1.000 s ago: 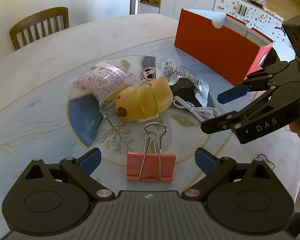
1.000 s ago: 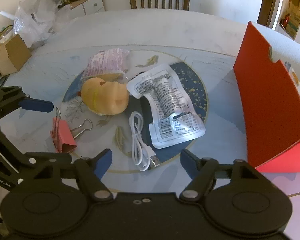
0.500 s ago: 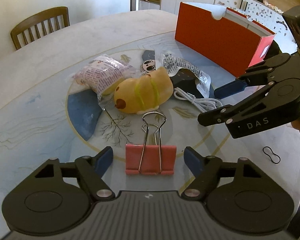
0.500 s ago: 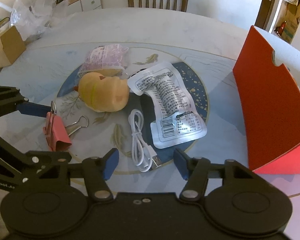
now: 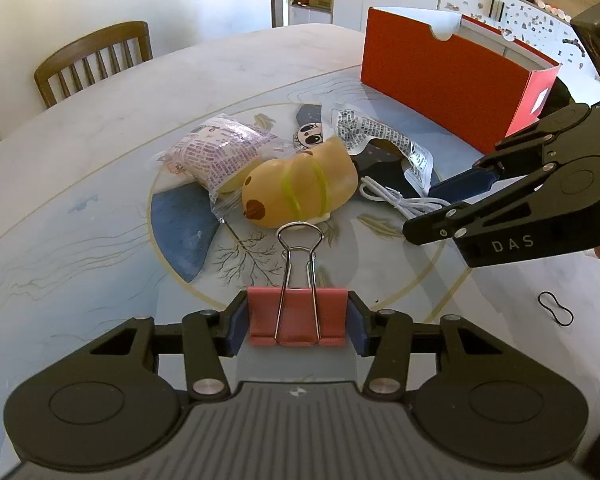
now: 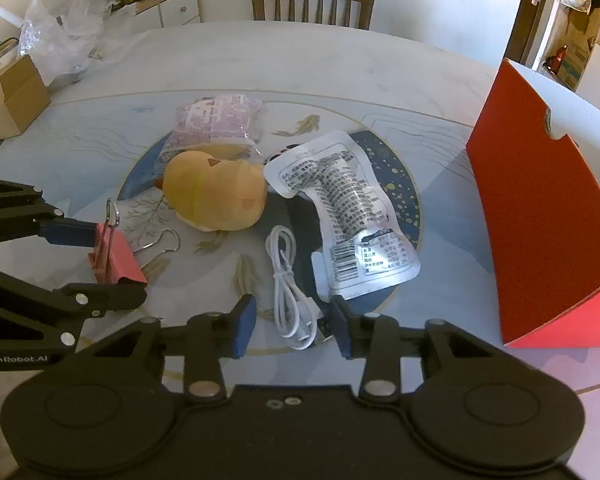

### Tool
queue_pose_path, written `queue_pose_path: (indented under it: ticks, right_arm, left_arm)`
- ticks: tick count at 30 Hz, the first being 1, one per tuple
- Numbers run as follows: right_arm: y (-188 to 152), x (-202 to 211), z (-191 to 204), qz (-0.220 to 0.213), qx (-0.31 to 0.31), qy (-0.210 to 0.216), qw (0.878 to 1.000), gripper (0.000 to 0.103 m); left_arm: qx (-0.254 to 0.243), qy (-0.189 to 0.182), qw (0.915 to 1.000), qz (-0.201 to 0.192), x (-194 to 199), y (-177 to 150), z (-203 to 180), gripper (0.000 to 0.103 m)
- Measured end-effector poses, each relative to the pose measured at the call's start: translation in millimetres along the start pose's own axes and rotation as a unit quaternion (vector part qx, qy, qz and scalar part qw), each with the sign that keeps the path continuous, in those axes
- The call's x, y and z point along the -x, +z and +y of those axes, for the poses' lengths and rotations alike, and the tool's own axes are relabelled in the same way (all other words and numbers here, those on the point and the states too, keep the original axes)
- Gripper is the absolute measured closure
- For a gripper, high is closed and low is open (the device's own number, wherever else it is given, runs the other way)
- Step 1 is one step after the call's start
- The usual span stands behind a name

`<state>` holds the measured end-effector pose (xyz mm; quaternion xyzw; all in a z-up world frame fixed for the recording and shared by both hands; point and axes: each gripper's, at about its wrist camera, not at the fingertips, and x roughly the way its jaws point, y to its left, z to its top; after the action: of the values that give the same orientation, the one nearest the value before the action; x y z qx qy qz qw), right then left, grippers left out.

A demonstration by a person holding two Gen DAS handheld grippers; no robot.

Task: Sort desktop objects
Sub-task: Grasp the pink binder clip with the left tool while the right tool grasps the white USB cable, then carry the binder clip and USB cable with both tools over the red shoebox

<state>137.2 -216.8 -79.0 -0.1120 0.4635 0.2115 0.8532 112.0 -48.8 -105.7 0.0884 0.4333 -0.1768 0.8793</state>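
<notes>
Left gripper [image 5: 298, 322]: jaws closing on the pink binder clip [image 5: 297, 316], blue pads touching both short ends of its body. The clip sits flat on the tabletop [image 5: 100, 128] near the front edge. Its long axis runs across the jaws and its wire handles point away toward the table centre, so the squeeze goes along the clip's length.

Right gripper [image 6: 288, 322]: jaws closing around the white USB cable [image 6: 290, 280], plug end between the pads, no contact visible yet. The coil's long axis runs straight away from the fingers, so the pinch comes across the strands. It's the nearer hand for the cable; the left one is nearer the clip.

Materials:
- clip: folded painted metal, stiff, with shiny wire loops
- cable: limp rubbery loops, likely to dangle on lift
- yellow squishy toy [image 5: 300, 188]: soft, rounded, mid-table
- silver foil pouch [image 6: 348, 208]: crinkly, flat, just beside the cable
- pink snack packet [image 5: 220, 152]: thin, crinkly film
- red box [image 5: 452, 80]: rigid card, open top, far right edge, likely the drop target
</notes>
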Motion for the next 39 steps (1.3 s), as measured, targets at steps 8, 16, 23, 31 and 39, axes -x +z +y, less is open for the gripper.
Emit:
queue_pose_path:
  ticks: [8, 16, 23, 31, 39]
  right_arm:
    - [1.2, 2.6, 1.6, 0.001, -0.011, 0.003, 1.000, 0.083]
    - [-3.5, 15.4, -10.0, -0.006, -0.043, 0.020, 0.999, 0.084]
    - [-5.3, 31.2, -17.6, -0.014, -0.058, 0.029, 0.998, 0.085]
    - [-9.5, 51.8, -24.0, -0.027, -0.070, 0.031, 0.997, 0.086]
    - [-15.9, 75.9, -39.7, -0.044, -0.091, 0.030, 0.994, 0.086]
  left_arm:
    - [0.006, -0.001, 0.9999, 0.008, -0.5, 2.6, 0.3, 0.055]
    - [0.038, -0.009, 0.9991, 0.016, 3.8, 4.2, 6.3, 0.055]
    - [0.056, -0.016, 0.9983, 0.011, 14.6, 10.8, 5.7, 0.055]
    - [0.054, -0.031, 0.9980, 0.011, 24.4, 21.1, -5.0, 0.055]
    - [0.040, -0.051, 0.9979, 0.008, 35.6, 36.0, -23.1, 0.055]
